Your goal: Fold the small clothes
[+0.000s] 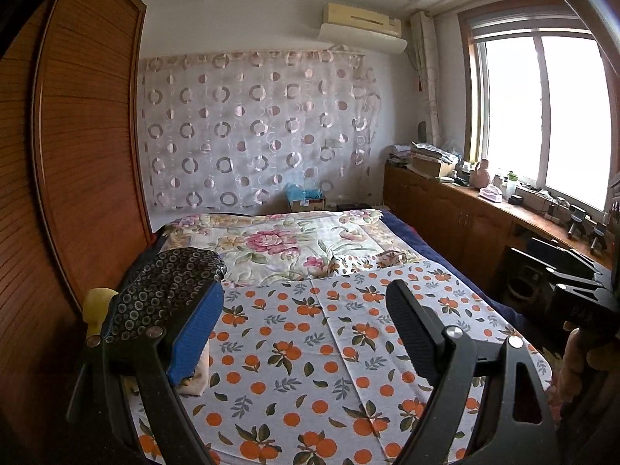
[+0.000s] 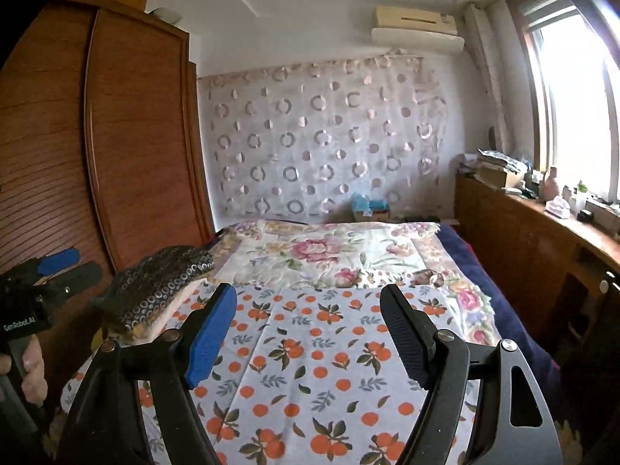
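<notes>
Both grippers hover over the bed (image 1: 395,228) — left gripper (image 1: 306,310) wide apart, nothing between its blue and black fingers; right gripper (image 2: 308,314) just as wide and holding nothing. Below them the orange-print cloth (image 1: 310,348) lies spread flat on the floral sheet (image 2: 329,252). At the left edge sits a folded stack (image 2: 155,290), dark ringed fabric on top, touching the cloth's corner. Wardrobe (image 1: 85,155) left, window (image 1: 542,116) right.
</notes>
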